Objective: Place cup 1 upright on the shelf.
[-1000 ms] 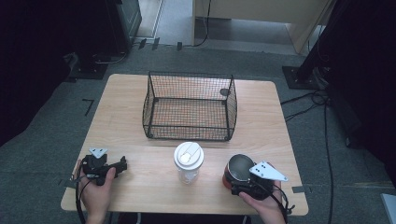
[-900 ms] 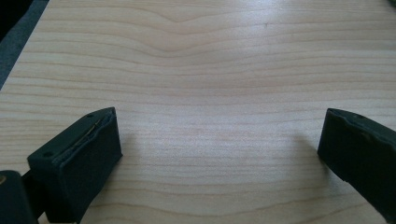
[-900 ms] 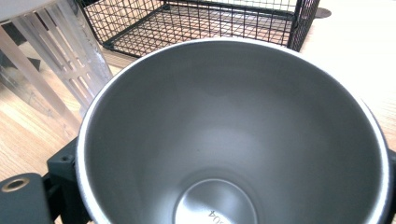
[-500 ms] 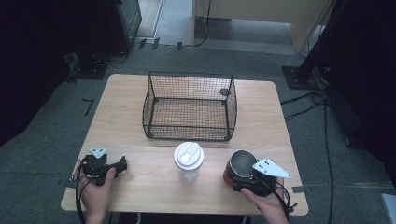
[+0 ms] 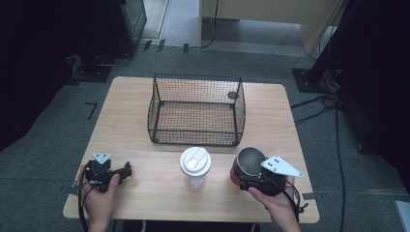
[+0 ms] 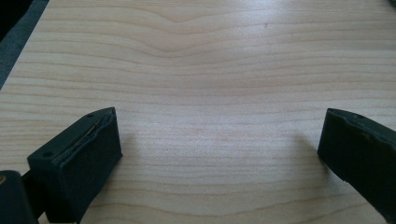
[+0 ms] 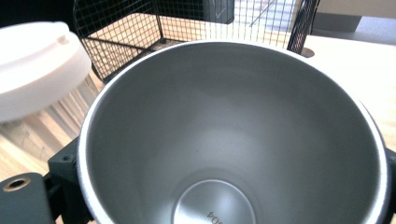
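Two grippers sit at the near edge of the wooden table (image 5: 135, 96). The right gripper (image 5: 251, 180) clasps a red metal cup (image 5: 249, 162), steel-lined and empty, tipped slightly toward the camera. The left gripper (image 5: 126, 170) rests low, jaws spread over bare wood. A white-lidded cup (image 5: 195, 166) stands between them, just before the wire basket (image 5: 196, 110).

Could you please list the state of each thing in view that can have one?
Wire basket: upright, empty, open at the top.
Lidded cup: upright, white lid on.
Metal cup: empty, no lid, tilted, held between the right jaws.
Left hand-held gripper: open, holds nothing, over bare table.
Right hand-held gripper: shut on the metal cup.
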`<action>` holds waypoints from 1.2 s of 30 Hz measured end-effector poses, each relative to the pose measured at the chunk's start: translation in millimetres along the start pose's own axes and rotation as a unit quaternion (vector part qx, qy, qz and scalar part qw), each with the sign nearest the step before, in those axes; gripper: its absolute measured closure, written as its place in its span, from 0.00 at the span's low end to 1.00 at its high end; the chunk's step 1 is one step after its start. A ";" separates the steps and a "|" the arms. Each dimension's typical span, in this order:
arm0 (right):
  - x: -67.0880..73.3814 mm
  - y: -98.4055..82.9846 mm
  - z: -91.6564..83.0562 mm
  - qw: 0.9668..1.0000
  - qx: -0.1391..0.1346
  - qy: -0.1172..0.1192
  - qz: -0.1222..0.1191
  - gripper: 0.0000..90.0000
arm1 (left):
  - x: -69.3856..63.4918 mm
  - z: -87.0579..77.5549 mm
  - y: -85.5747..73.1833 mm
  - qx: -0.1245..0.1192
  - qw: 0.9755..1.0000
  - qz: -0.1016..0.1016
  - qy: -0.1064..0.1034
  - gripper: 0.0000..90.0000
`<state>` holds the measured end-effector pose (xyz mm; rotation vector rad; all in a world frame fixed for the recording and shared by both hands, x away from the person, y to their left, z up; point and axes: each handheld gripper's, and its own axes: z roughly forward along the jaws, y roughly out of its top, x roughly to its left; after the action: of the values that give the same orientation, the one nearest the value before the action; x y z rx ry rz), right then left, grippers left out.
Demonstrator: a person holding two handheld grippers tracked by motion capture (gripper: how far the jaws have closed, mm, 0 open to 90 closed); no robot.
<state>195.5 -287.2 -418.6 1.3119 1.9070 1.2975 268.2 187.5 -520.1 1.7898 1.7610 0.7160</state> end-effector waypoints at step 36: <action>12.6 66.2 5.9 0.998 -0.054 -0.007 -0.022 0.08 | -0.1 0.1 0.0 -0.001 1.000 -0.001 0.000 0.00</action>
<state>223.9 -267.5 -360.4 1.2153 1.8191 1.3462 268.3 187.4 -520.2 1.7867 1.7613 0.7163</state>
